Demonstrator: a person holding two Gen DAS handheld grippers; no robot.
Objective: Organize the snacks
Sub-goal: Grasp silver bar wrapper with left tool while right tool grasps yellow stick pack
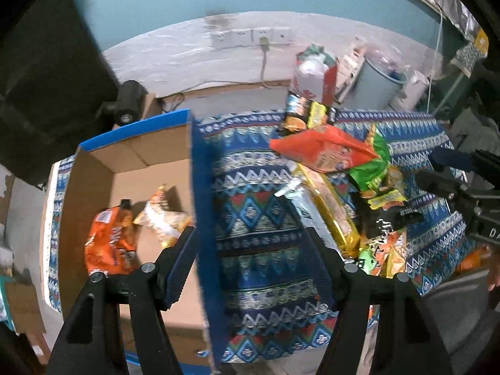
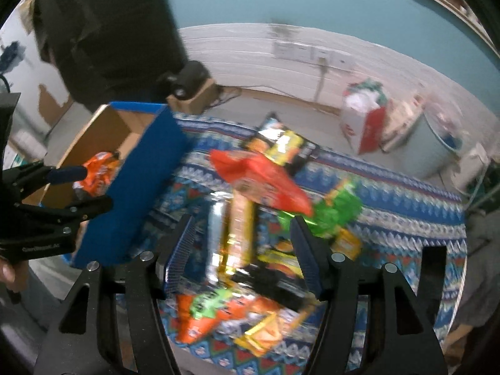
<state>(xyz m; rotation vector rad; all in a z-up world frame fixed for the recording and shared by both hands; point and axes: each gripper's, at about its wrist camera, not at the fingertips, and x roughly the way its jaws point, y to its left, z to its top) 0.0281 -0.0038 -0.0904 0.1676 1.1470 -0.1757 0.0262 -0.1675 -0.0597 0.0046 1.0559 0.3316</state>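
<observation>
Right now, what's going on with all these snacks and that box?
A person holding two grippers is sorting snacks into a cardboard box on a patterned cloth. Two packets already lie inside: an orange bag and a yellow bag. The rest sit in a pile beside it. The left gripper and right gripper are both open, holding nothing.

Both wrist views look steeply down, sharing the snack pile [image 1: 340,181] and box [image 2: 103,131]
</observation>
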